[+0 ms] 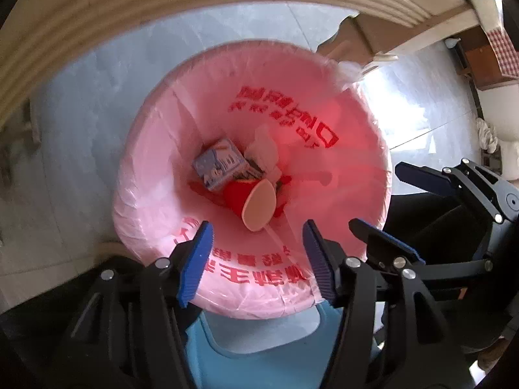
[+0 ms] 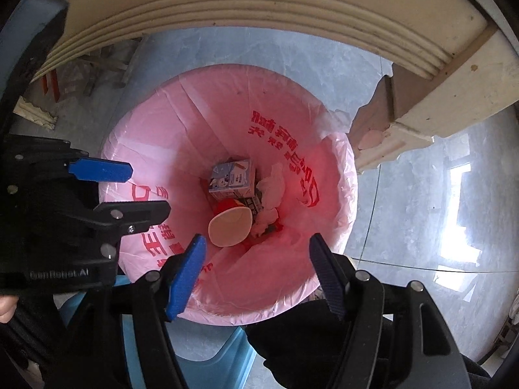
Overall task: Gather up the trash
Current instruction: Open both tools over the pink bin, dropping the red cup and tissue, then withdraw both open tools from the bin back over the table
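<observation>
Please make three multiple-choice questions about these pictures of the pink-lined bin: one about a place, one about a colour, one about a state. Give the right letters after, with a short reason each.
1. Where is the small carton?
A. on the floor
B. at the bottom of the bin
C. in a claw

2. What colour is the outside of the paper cup?
A. red
B. green
C. black

3. How do both claws stand?
A. both shut on trash
B. one open, one shut
C. both open and empty

Answers:
1 B, it lies inside the pink liner beside the crumpled tissue.
2 A, its wall is red, its inside cream.
3 C, the left claw and right claw show only gaps between their blue pads.
</observation>
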Available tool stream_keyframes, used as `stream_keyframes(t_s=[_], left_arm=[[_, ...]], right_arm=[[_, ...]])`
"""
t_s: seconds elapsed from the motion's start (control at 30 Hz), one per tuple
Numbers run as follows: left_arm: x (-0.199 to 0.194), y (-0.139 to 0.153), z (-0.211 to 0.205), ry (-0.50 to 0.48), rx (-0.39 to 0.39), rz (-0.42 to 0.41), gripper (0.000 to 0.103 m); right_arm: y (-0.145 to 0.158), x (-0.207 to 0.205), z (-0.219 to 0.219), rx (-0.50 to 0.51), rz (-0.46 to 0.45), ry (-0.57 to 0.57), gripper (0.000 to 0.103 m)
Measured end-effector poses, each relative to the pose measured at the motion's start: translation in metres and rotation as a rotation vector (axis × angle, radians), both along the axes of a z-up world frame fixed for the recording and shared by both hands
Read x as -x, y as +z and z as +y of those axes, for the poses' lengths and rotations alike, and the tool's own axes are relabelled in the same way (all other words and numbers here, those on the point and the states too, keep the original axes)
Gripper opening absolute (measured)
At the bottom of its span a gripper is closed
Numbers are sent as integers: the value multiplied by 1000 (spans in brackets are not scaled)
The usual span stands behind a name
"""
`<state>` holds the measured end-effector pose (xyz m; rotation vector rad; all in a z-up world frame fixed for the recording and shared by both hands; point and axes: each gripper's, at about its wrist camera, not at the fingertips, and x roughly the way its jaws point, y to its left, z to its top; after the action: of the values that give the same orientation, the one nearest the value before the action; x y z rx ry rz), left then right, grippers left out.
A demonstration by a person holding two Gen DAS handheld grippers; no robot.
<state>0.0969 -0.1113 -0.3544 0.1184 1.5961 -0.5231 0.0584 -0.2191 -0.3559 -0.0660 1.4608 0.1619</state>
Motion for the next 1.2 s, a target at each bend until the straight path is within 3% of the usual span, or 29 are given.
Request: stream_keyframes(t_s=[0.37, 0.6, 0.73, 0.8, 0.9, 1.07, 1.2], left_arm=[[17, 48, 5, -42, -27, -155, 63], [36, 105, 14, -57, -47, -286, 69], [47, 151, 23, -71, -32, -340, 74], [48, 178, 31, -87, -21, -330, 79], [40, 226, 50, -85, -17, -332, 79], [12, 325, 82, -52, -51, -440, 82], [-6, 385, 85, -158, -45, -495, 90]], right_arm=[[22, 11, 2, 32, -63, 8, 65], [71, 31, 7, -29, -155, 9, 65], [126, 45, 15, -82, -230, 65, 68], [160, 48, 15, -101, -275, 99, 82], [213, 46, 10, -136, -336, 118, 84], [306, 25, -12, -203, -439, 76, 93], [372, 3, -24, -216, -517, 47, 95]])
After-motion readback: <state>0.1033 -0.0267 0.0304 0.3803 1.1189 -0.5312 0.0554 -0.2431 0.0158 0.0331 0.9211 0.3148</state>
